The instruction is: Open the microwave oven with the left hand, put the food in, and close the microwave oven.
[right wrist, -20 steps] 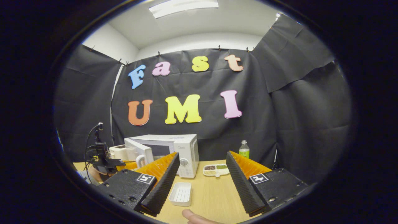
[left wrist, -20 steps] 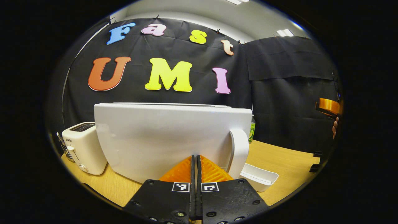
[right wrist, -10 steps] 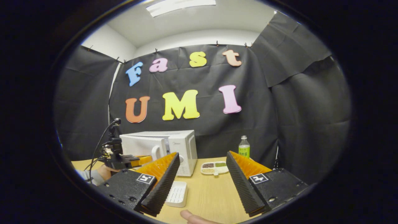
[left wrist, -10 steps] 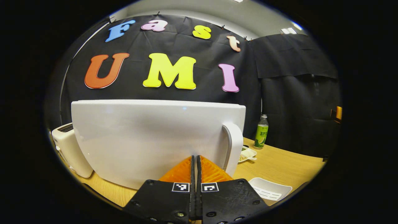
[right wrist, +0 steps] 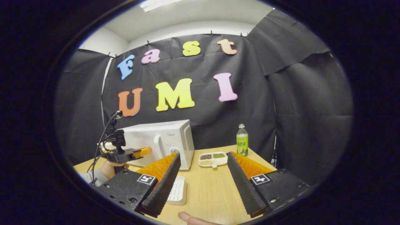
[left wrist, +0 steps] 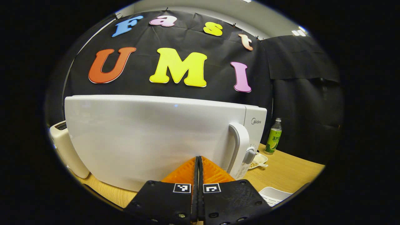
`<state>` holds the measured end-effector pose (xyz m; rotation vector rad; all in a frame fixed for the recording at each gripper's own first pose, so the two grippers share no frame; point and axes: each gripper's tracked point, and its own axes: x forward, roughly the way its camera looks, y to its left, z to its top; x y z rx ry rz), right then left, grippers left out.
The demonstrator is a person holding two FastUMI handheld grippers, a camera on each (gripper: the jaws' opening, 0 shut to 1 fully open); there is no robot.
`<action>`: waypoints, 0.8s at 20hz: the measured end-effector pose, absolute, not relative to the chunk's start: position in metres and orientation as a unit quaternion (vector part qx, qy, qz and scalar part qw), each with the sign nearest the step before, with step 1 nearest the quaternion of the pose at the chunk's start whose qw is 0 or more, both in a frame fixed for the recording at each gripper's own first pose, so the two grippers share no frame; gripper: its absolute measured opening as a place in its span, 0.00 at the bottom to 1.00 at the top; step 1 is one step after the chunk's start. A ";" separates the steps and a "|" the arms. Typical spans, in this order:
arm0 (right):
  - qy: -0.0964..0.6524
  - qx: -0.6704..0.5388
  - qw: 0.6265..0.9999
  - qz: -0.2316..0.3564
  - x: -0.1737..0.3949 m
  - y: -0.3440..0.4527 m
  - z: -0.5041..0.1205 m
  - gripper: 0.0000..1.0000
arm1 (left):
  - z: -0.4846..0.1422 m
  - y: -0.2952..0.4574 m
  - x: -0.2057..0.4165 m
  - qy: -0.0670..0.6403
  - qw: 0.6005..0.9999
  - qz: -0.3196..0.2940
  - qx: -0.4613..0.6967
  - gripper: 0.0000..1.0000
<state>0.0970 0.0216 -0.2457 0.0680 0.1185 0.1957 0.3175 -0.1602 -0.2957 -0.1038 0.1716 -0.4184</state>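
The white microwave stands close in front in the left gripper view, its door flush with the control panel and its handle at the right. My left gripper is shut with nothing between its fingers, its tips against the door's lower face. In the right gripper view the microwave sits at mid-left with the left gripper at its door, held by a hand. My right gripper hovers open over the table, holding nothing. A divided dish of beans lies right of the microwave.
A green bottle stands behind the dish. A white empty tray lies on the wooden table by my right gripper's left finger. A white toaster stands left of the microwave. A thumb shows at the bottom edge.
The microwave door has swung from ajar to flush against the oven, with the shut left gripper following it in. The right gripper stayed open and tilted slightly down.
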 end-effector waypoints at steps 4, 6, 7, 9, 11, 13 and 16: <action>0.068 0.024 0.993 0.092 0.080 0.025 -0.242 0.95 | -0.305 -0.138 0.311 0.113 0.981 -0.159 -0.017 0.00; 0.076 0.022 0.994 0.082 0.073 0.022 -0.241 0.95 | -0.303 -0.128 0.299 0.120 0.982 -0.145 -0.017 0.04; 0.080 0.021 0.994 0.078 0.069 0.021 -0.242 0.95 | -0.300 -0.121 0.293 0.120 0.983 -0.137 -0.019 0.08; 0.084 0.016 0.994 0.072 0.062 0.021 -0.240 0.96 | -0.296 -0.112 0.277 0.127 0.984 -0.124 -0.035 0.51; 0.085 0.011 0.994 0.069 0.053 0.021 -0.237 0.95 | -0.294 -0.108 0.263 0.126 0.985 -0.113 -0.044 0.45; 0.080 0.009 0.995 0.066 0.044 0.023 -0.229 0.96 | -0.291 -0.104 0.243 0.125 0.985 -0.116 -0.038 0.57; 0.069 0.003 0.995 0.065 0.029 0.029 -0.217 0.96 | -0.286 -0.091 0.219 0.125 0.987 -0.101 -0.014 0.98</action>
